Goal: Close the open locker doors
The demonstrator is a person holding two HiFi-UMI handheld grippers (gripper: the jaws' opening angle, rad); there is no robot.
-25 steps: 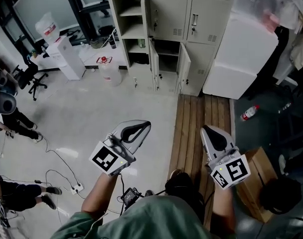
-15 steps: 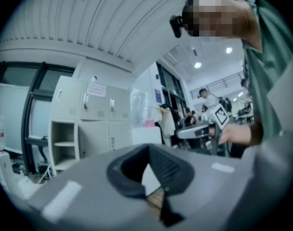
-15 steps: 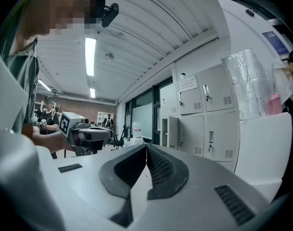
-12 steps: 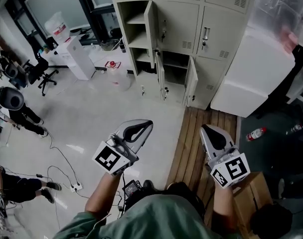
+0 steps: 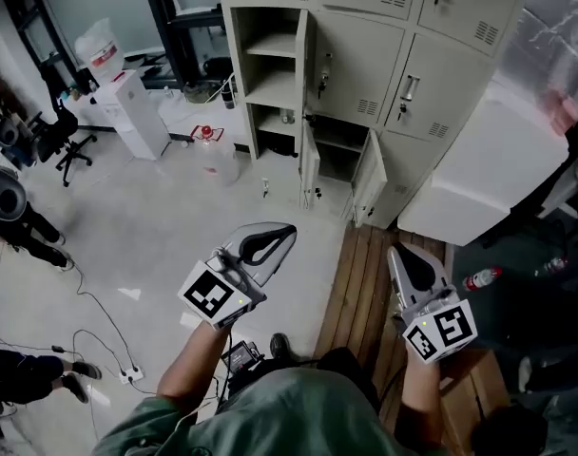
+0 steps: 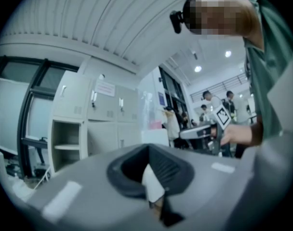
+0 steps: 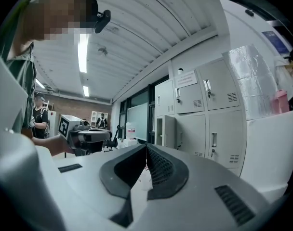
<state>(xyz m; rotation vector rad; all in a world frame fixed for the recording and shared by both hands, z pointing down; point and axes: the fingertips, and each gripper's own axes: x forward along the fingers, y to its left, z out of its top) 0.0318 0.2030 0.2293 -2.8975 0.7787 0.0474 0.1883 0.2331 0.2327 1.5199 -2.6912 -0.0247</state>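
Here, a person is standing well apart from a bank of cream metal lockers (image 5: 365, 27), holding the left claw (image 5: 281, 234) and the right claw (image 5: 395, 251) low in front of the body. Both claws are pressed together at the tips and carrying nothing.

Three doors are hanging open. A tall upper door (image 5: 306, 53) is standing beside a shelved opening (image 5: 270, 74). Below it, a lower left door (image 5: 310, 166) and a lower right door (image 5: 370, 183) are swinging out from one dark compartment.

The doors are appearing to be thin sheet steel on hinges: light, stiff, smooth and probably free-swinging. A flat push against each free edge, far from the hinge, is likely suiting them better than any pinch.

Only the head view is showing the two lower doors and the stretch of floor (image 5: 165, 207) left to cross. The left gripper view is offering just the shelved opening, the right gripper view mostly shut doors. Each is confirming its own claw tips meeting.
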